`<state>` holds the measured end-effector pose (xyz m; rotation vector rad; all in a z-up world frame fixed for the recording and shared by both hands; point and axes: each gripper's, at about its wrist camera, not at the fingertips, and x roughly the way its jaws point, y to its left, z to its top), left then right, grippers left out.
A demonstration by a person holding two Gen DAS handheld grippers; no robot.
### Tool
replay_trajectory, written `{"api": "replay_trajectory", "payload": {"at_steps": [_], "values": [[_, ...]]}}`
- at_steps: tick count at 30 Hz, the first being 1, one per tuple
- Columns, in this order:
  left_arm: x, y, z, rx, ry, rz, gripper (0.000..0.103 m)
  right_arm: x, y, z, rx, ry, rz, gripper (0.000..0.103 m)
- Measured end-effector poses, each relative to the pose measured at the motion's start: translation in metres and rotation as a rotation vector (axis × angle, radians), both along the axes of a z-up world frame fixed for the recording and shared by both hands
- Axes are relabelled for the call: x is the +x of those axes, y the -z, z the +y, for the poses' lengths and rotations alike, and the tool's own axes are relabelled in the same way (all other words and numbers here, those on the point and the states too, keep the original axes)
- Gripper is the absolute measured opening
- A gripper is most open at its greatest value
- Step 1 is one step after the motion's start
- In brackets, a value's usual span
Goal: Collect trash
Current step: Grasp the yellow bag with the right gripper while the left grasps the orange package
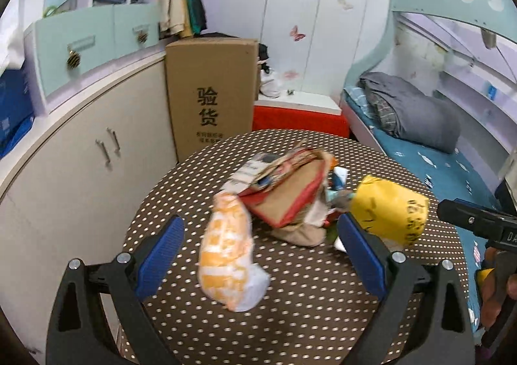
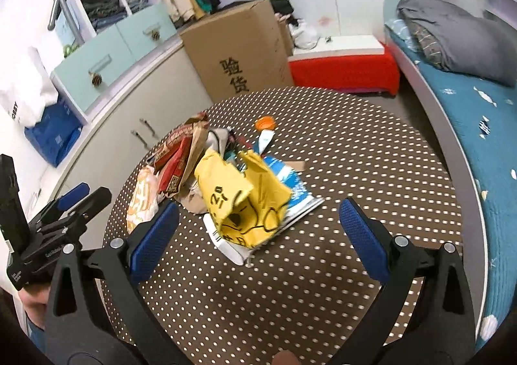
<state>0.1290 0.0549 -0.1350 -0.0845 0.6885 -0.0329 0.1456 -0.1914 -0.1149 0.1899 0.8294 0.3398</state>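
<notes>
A heap of trash lies on a round brown table with white dots (image 1: 290,300) (image 2: 355,155). An orange-and-white wrapper (image 1: 227,252) (image 2: 142,197) lies nearest my left gripper (image 1: 260,235), which is open with the wrapper between its blue pads. A red-and-brown paper bag (image 1: 287,190) (image 2: 176,164) sits behind it. A crumpled yellow bag (image 1: 391,211) (image 2: 242,200) lies on a blue-and-white packet (image 2: 290,190). My right gripper (image 2: 258,214) is open just short of the yellow bag. An orange cap (image 2: 265,122) lies beyond the heap.
A tall cardboard box (image 1: 210,93) (image 2: 239,48) stands behind the table next to a beige cabinet (image 1: 80,155). A red-and-white bench (image 2: 345,67) stands at the back. A bed with a blue sheet (image 2: 478,126) runs along the right.
</notes>
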Motion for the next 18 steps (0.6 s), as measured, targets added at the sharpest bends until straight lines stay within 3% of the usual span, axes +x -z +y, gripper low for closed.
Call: {"api": "replay_trajectory", "payload": {"at_steps": [10, 11, 13, 15, 16, 17, 18], "values": [[0.028, 0.041, 0.027, -0.003, -0.047, 0.097, 0.094, 0.034, 0.032, 0.020, 0.022, 0.003, 0.080, 0.095], [0.033, 0.047, 0.029, -0.005, -0.047, 0.111, 0.094, 0.036, 0.035, 0.021, 0.036, -0.002, 0.082, 0.091], [0.043, 0.059, 0.031, 0.003, -0.039, 0.146, 0.094, 0.037, 0.038, 0.025, 0.036, -0.016, 0.089, 0.060], [0.051, 0.069, 0.031, 0.009, -0.025, 0.168, 0.093, 0.037, 0.038, 0.027, 0.053, -0.029, 0.090, 0.053], [0.056, 0.073, 0.031, 0.002, -0.013, 0.183, 0.087, 0.036, 0.036, 0.029, 0.055, -0.036, 0.085, 0.046], [0.058, 0.077, 0.031, -0.004, -0.005, 0.196, 0.072, 0.035, 0.034, 0.029, 0.059, -0.048, 0.078, 0.044], [0.062, 0.082, 0.032, -0.021, 0.010, 0.222, 0.064, 0.034, 0.031, 0.028, 0.070, -0.058, 0.073, 0.040]]}}
